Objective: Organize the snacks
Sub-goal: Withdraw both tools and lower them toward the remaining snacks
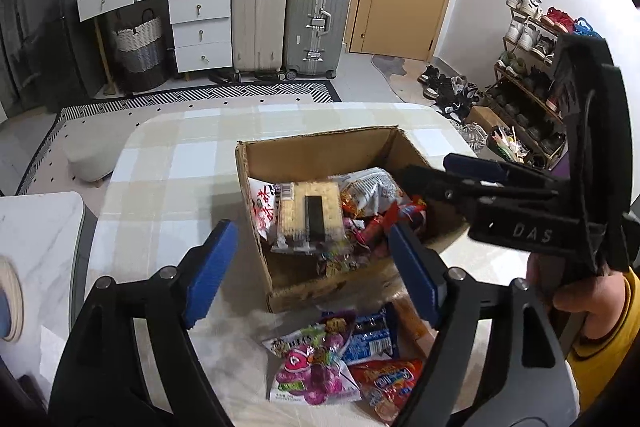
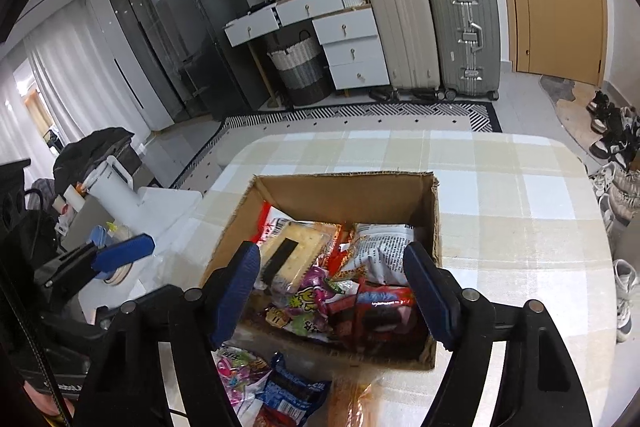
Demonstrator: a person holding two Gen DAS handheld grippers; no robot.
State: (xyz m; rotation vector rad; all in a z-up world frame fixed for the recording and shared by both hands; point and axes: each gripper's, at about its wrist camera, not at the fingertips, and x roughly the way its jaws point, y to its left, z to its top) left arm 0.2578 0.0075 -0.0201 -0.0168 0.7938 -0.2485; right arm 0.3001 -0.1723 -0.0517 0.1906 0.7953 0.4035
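An open cardboard box (image 1: 320,147) (image 2: 344,187) stands on the checked table and holds several snack packs, with a cracker pack (image 1: 310,215) (image 2: 296,251) on top and a white printed bag (image 2: 380,247) beside it. My left gripper (image 1: 312,275) is open and empty, above the box's near edge. My right gripper (image 2: 334,291) is open and empty, over the near part of the box; it also shows in the left wrist view (image 1: 452,171) at the box's right wall. On the table in front of the box lie a purple candy bag (image 1: 316,367), a blue pack (image 1: 370,337) (image 2: 292,391) and an orange-red pack (image 1: 388,383).
The checked table (image 2: 500,211) ends at rounded far corners. A white side surface (image 1: 36,227) with a white jug (image 2: 112,187) stands to the left. Suitcases (image 1: 292,15), drawers and a woven basket stand behind; a shoe rack (image 1: 528,67) stands to the right.
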